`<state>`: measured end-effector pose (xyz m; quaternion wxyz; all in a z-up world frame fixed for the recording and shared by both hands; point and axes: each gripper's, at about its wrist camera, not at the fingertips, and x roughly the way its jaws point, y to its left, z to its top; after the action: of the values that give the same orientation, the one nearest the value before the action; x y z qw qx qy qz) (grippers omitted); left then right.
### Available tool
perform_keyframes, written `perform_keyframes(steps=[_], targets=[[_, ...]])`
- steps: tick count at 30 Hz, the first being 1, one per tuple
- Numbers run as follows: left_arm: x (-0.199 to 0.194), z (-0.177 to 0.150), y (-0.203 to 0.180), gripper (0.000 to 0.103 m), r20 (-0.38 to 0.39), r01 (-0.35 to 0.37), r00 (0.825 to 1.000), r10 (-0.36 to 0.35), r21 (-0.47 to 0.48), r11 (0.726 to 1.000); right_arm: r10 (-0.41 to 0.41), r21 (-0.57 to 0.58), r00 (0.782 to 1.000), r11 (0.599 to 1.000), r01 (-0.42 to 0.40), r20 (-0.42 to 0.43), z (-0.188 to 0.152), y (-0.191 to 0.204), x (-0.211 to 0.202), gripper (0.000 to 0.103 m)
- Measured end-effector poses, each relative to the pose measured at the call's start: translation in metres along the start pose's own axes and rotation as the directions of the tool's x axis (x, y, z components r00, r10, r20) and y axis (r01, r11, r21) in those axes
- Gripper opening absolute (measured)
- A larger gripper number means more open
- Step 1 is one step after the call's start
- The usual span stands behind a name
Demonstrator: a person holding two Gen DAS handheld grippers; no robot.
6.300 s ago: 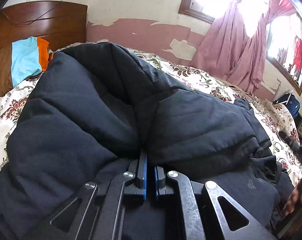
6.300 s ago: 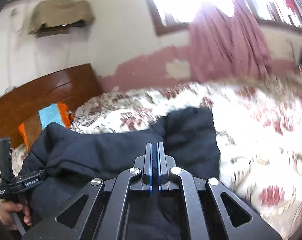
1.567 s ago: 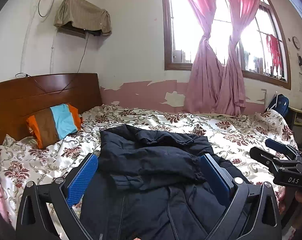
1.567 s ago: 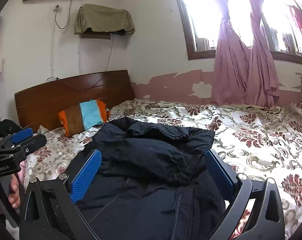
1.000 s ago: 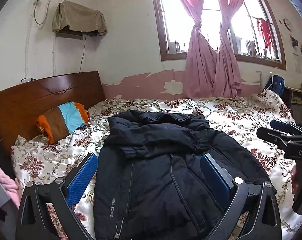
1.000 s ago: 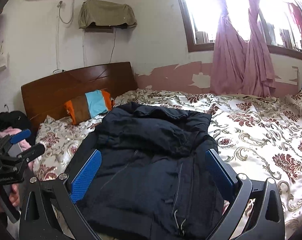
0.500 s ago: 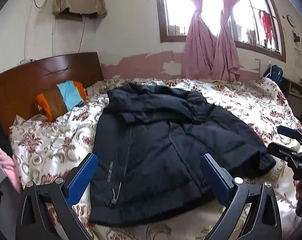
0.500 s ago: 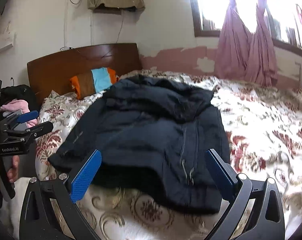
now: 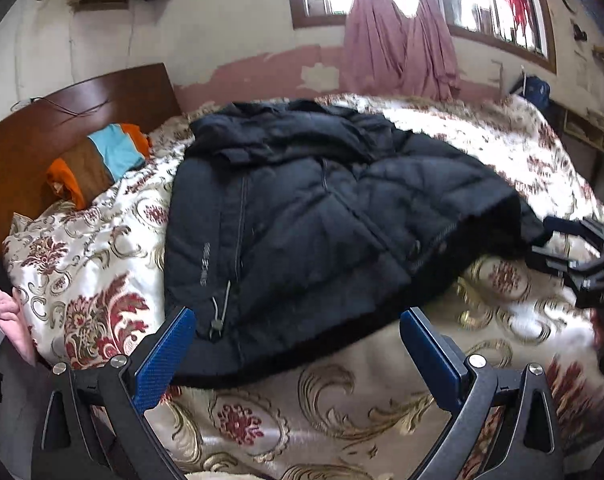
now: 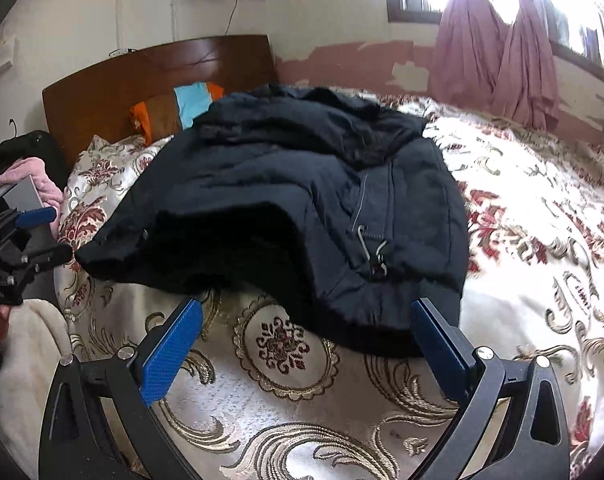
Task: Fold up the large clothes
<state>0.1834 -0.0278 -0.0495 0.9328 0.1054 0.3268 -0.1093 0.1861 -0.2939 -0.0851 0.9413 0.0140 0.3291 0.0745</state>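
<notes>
Both cameras have dropped lower and nearer the bed since half a second ago, so the black jacket fills more of each view and its hem sits closer to the blue pads. That jacket lies spread on the floral bedspread, collar end toward the wooden headboard, hem toward the cameras. One side of the hem is lifted into a dark open hollow, on the side away from the headboard's striped pillow in the left wrist view. A zipper pull with a cord lies on the jacket front near the hem.

The left gripper has its jaws wide apart and empty, its blue pads level with the jacket's hem; whether they touch the fabric cannot be told. The right gripper also stands wide apart with nothing between its jaws, just short of the hem over bare bedspread. Each gripper shows at the edge of the other's view, beside the jacket's raised corner. Pink curtains hang at the window beyond the jacket, and a pink cloth lies off the bed's edge beside the headboard.
</notes>
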Motion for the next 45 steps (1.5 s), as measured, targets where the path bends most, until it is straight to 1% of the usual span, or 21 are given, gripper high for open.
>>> perform_keyframes(steps=[3,5,8,11,13,15,17,21,23,26,30,31,34,36,37,38,39,40,41,42,45], targets=[[0.012,-0.006,-0.004,0.103,-0.053,-0.018,0.998,0.02,0.038,0.999,-0.014,0.011,0.999,1.0,0.014,-0.052,0.0,-0.003,0.011,0.101],[0.024,-0.009,-0.004,0.103,-0.114,-0.009,0.993,0.013,0.039,0.999,-0.042,-0.007,0.996,0.999,0.042,-0.082,0.0,-0.001,0.017,0.101],[0.037,-0.008,0.001,0.103,-0.176,0.016,0.984,-0.012,0.017,1.0,-0.098,-0.083,0.988,0.993,0.089,-0.119,0.001,0.006,0.025,0.101],[0.056,-0.011,0.004,0.103,-0.264,0.019,0.964,-0.018,0.005,1.0,-0.176,-0.204,0.974,0.968,0.145,-0.139,0.002,0.019,0.035,0.101],[0.069,-0.016,0.002,0.103,-0.329,0.005,0.944,-0.001,0.011,1.0,-0.265,-0.303,0.958,0.927,0.222,-0.11,0.0,0.032,0.04,0.101],[0.076,-0.019,0.001,0.103,-0.367,-0.002,0.93,0.008,0.017,1.0,-0.328,-0.35,0.942,0.892,0.285,-0.069,0.0,0.039,0.043,0.101],[0.078,-0.021,0.001,0.103,-0.379,-0.022,0.925,0.029,0.023,1.0,-0.353,-0.346,0.934,0.883,0.317,-0.046,0.002,0.039,0.043,0.101],[0.084,-0.022,0.004,0.103,-0.403,-0.048,0.914,0.051,0.018,0.999,-0.383,-0.279,0.923,0.89,0.362,-0.025,0.006,0.027,0.045,0.101],[0.09,-0.023,0.005,0.103,-0.431,-0.056,0.901,0.053,0.005,0.998,-0.379,-0.245,0.925,0.899,0.362,-0.023,0.008,0.019,0.046,0.101],[0.097,-0.022,0.006,0.103,-0.453,-0.06,0.89,0.05,-0.006,0.998,-0.387,-0.213,0.922,0.9,0.38,0.011,0.013,0.01,0.042,0.101],[0.094,-0.022,0.008,0.103,-0.445,-0.07,0.894,0.06,-0.006,0.997,-0.385,-0.168,0.914,0.9,0.403,0.13,0.026,0.011,0.026,0.101],[0.093,-0.022,0.007,0.103,-0.438,-0.087,0.896,0.079,0.001,0.996,-0.377,-0.153,0.915,0.905,0.397,0.144,0.028,0.01,0.024,0.101],[0.092,-0.021,0.005,0.103,-0.425,-0.165,0.89,0.165,0.037,0.986,-0.307,-0.092,0.941,0.942,0.321,0.144,0.039,0.003,0.022,0.099],[0.091,-0.02,0.001,0.103,-0.418,-0.184,0.888,0.192,0.06,0.981,-0.228,-0.047,0.964,0.97,0.237,0.139,0.047,-0.002,0.021,0.085],[0.09,-0.02,-0.001,0.103,-0.413,-0.188,0.888,0.201,0.071,0.98,-0.198,-0.03,0.97,0.979,0.204,0.138,0.051,-0.004,0.02,0.081],[0.088,-0.02,-0.005,0.103,-0.404,-0.195,0.889,0.215,0.09,0.977,-0.168,-0.021,0.976,0.985,0.173,0.138,0.056,-0.005,0.021,0.074],[0.087,-0.02,-0.007,0.103,-0.398,-0.196,0.891,0.219,0.1,0.976,-0.153,-0.022,0.978,0.987,0.157,0.139,0.058,-0.005,0.022,0.068],[0.086,-0.02,-0.009,0.103,-0.393,-0.194,0.892,0.223,0.112,0.975,-0.137,-0.037,0.98,0.989,0.144,0.143,0.063,-0.003,0.023,0.064],[0.086,-0.02,-0.011,0.103,-0.392,-0.193,0.892,0.225,0.118,0.974,-0.132,-0.052,0.98,0.989,0.141,0.149,0.065,0.0,0.024,0.059],[0.086,-0.019,-0.012,0.103,-0.393,-0.188,0.893,0.221,0.122,0.975,-0.131,-0.076,0.978,0.987,0.144,0.161,0.068,0.004,0.023,0.055],[0.087,-0.019,-0.009,0.103,-0.402,-0.191,0.889,0.22,0.113,0.975,-0.149,-0.124,0.97,0.977,0.175,0.19,0.07,0.012,0.023,0.055]])
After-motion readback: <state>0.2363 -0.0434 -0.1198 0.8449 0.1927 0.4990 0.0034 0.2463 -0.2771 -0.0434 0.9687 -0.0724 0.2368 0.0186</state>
